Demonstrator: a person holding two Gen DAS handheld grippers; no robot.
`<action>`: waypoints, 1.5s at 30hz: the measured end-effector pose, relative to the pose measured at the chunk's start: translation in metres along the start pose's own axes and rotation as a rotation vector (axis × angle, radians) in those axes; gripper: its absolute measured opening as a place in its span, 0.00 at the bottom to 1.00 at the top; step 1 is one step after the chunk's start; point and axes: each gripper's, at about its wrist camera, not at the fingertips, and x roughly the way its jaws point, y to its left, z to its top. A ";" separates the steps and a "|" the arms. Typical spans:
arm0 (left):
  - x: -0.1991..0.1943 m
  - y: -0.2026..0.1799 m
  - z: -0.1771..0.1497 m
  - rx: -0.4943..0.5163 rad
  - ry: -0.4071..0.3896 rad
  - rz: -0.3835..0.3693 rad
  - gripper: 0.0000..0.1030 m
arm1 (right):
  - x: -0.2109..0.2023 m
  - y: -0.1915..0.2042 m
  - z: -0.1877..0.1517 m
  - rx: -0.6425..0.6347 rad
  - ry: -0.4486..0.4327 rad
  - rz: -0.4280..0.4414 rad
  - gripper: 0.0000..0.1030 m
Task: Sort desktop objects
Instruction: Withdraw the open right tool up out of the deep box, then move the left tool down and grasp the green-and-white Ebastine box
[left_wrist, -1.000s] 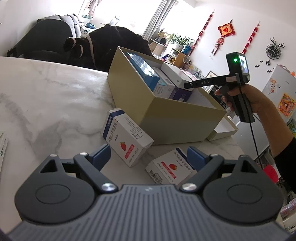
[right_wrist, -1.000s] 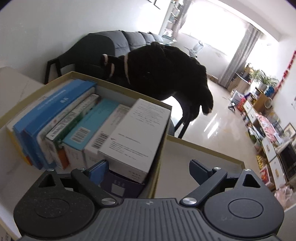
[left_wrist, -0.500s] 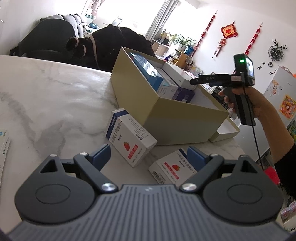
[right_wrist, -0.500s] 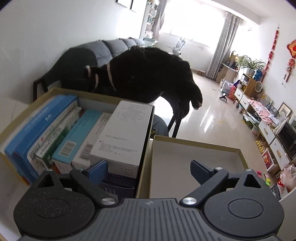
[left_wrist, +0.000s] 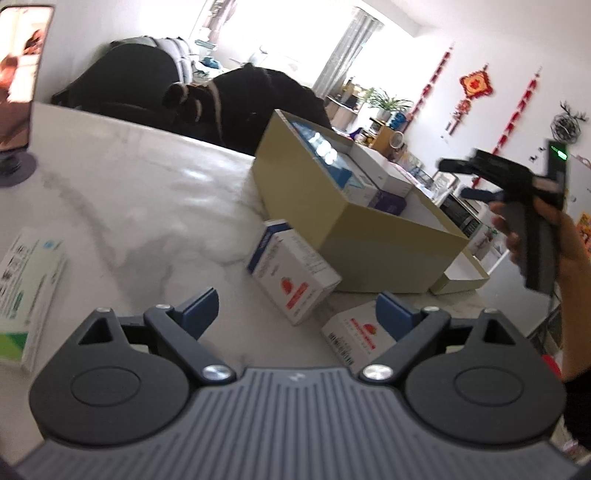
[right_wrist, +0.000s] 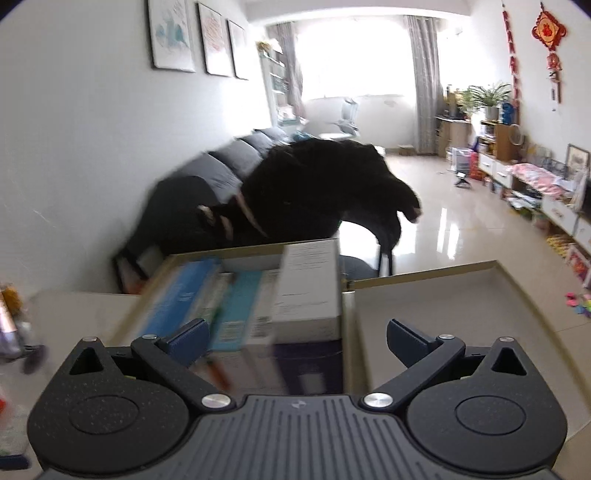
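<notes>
The strawberry box (left_wrist: 295, 273) lies flat on the marble table (left_wrist: 140, 206), just in front of the tan storage box (left_wrist: 354, 236), its far end touching or nearly touching that wall. Its long axis runs slantwise from the storage box toward my left gripper (left_wrist: 295, 310), so the near short end points almost straight between my jaws. A second strawberry box (left_wrist: 354, 334) lies nearer me and further from the storage box, partly behind my right-hand finger. My left gripper stands wide with nothing between its pads, and it is the closer hand to both loose boxes. My right gripper (right_wrist: 295, 339) is also wide and empty, held above the storage box, where packed cartons (right_wrist: 258, 302) stand on edge beside the open lid (right_wrist: 443, 295). I judge the next pick falls to my left hand.

Compared with a second ago, my right jaws have just been opening further, with nothing between them, and that hand has lifted back from the cartons. My left jaws have opened slightly too, and a green-and-white carton (left_wrist: 26, 291), far from the storage box, has come into view.
</notes>
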 end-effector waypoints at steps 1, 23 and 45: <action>-0.002 0.003 -0.002 -0.005 0.000 0.010 0.91 | -0.008 0.003 -0.005 -0.003 -0.003 0.018 1.00; -0.036 0.048 -0.008 -0.010 -0.038 0.271 1.00 | -0.075 0.051 -0.074 -0.002 -0.009 0.099 1.00; -0.039 0.082 -0.003 -0.026 -0.025 0.433 1.00 | -0.056 0.042 -0.085 0.066 0.041 0.112 1.00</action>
